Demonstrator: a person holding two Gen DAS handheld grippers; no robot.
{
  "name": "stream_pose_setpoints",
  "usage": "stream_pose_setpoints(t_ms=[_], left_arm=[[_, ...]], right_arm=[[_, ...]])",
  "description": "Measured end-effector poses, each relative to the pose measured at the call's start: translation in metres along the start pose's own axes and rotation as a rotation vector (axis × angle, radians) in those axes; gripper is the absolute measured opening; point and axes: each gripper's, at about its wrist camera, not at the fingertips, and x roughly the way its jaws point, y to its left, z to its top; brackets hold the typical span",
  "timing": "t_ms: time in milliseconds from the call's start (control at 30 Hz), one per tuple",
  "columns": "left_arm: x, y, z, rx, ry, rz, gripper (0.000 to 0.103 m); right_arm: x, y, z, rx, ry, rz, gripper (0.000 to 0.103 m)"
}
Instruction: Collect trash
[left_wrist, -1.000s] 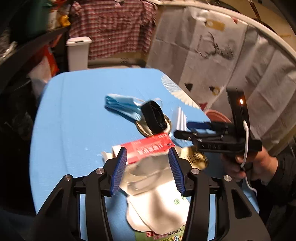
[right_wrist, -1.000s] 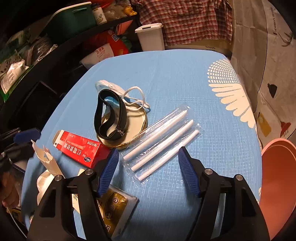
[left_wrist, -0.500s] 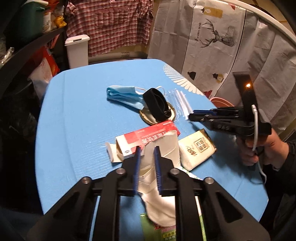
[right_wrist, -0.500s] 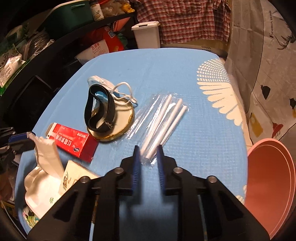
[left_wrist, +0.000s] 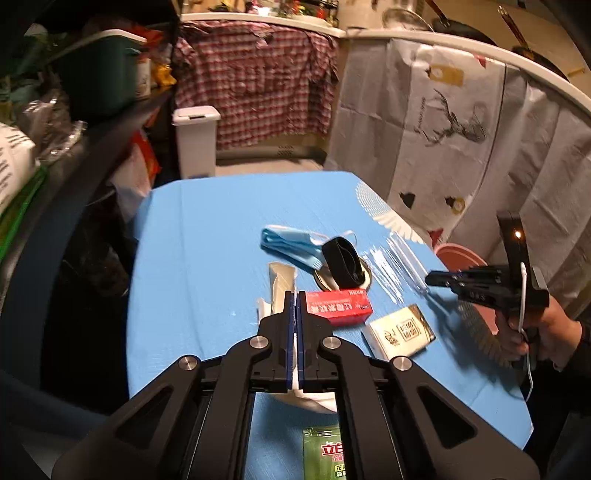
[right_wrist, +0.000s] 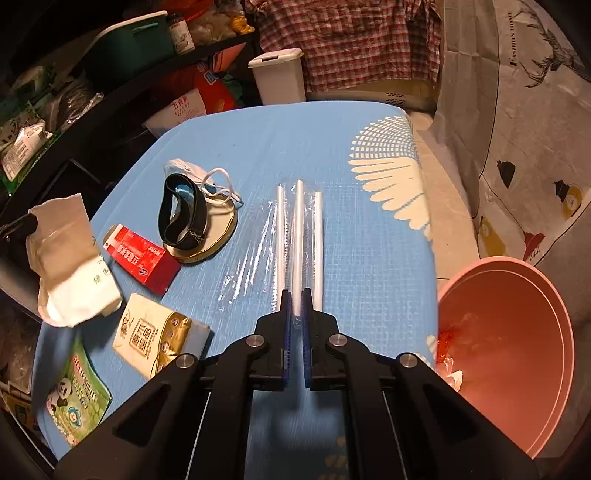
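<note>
Two grippers, both clamped on trash. Left gripper (left_wrist: 296, 295): jaws have just closed flat on a white pouch (right_wrist: 66, 258), which hangs from them above the blue table (left_wrist: 207, 258), its lower end near the table's near edge. Right gripper (right_wrist: 295, 295): jaws have just closed on the near end of the wrapped straws (right_wrist: 297, 229), which point away over the table. Red box (right_wrist: 142, 256), tissue pack (right_wrist: 151, 334), black band (right_wrist: 181, 212) and mask (left_wrist: 291, 245) lie on the table. Pink bin (right_wrist: 517, 332) stands beside its right edge.
</note>
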Motion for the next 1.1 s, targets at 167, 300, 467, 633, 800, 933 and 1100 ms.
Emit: stream_pose_setpoints(t_ms=[167,300,467,633,800,933,1100], left_arm=[[0.005,-0.004,-0.005,-0.003,0.068,0.006,0.001],[0.016,-0.004,-0.014,0.014,0.132,0.057,0.025],[0.017,0.008,-0.018,-0.006,0.145,0.099,0.039],[0.023,0.016,-0.023,-0.018,0.172,0.143,0.039],[0.026,0.028,-0.024,-0.059,0.182,0.175,0.045],[0.031,0.033,-0.026,-0.090,0.198,0.159,0.046],[0.035,0.027,-0.030,-0.078,0.221,0.104,0.046]], right_arm=[[-0.001,-0.003,-0.006,-0.005,0.046,0.016,0.006],[0.002,-0.004,-0.012,-0.013,0.068,-0.014,0.013],[-0.001,0.002,-0.009,-0.030,0.032,-0.020,0.042],[0.008,0.005,-0.009,-0.037,0.041,-0.022,0.042],[0.003,0.009,-0.006,-0.034,0.013,0.001,0.044],[0.001,0.013,-0.004,-0.044,0.000,0.008,0.049],[0.012,0.011,-0.005,-0.035,0.026,-0.004,0.049]])
